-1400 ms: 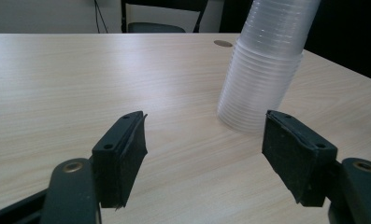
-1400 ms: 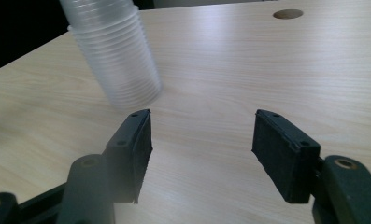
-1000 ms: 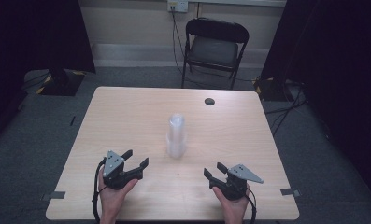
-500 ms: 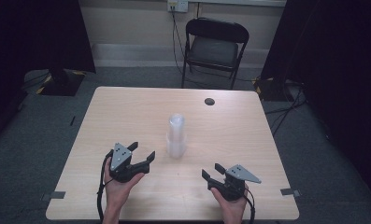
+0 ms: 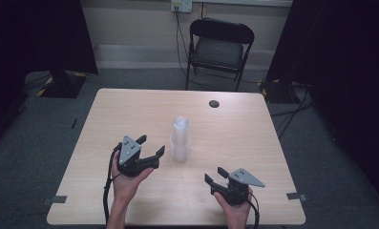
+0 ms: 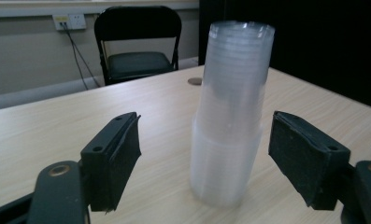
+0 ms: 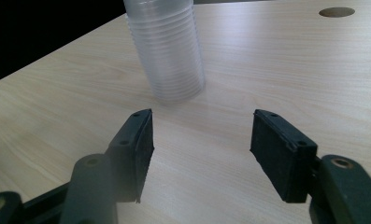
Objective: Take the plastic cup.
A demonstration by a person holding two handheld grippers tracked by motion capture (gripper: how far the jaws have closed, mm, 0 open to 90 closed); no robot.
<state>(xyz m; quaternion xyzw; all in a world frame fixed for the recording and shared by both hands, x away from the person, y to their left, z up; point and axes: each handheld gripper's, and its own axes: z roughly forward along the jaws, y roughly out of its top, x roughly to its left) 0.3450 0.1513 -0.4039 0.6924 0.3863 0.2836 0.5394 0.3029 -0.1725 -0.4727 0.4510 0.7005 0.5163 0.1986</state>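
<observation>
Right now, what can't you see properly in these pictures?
- How many cups are in the cup stack: rims blur together in the high view and the left gripper view.
- The stack's top: cut off by the upper edge in the right gripper view.
- The dark round spot on the table: too small to tell hole from cap.
- Room sides: too dark.
- Left hand-held gripper and right hand-held gripper: open, nothing hidden.

Both handheld grippers, the left gripper (image 5: 150,147) and the right gripper (image 5: 215,175), were black, each topped by a grey three-cornered plate, with screwed-on padded jaws and a trailing black cable.
</observation>
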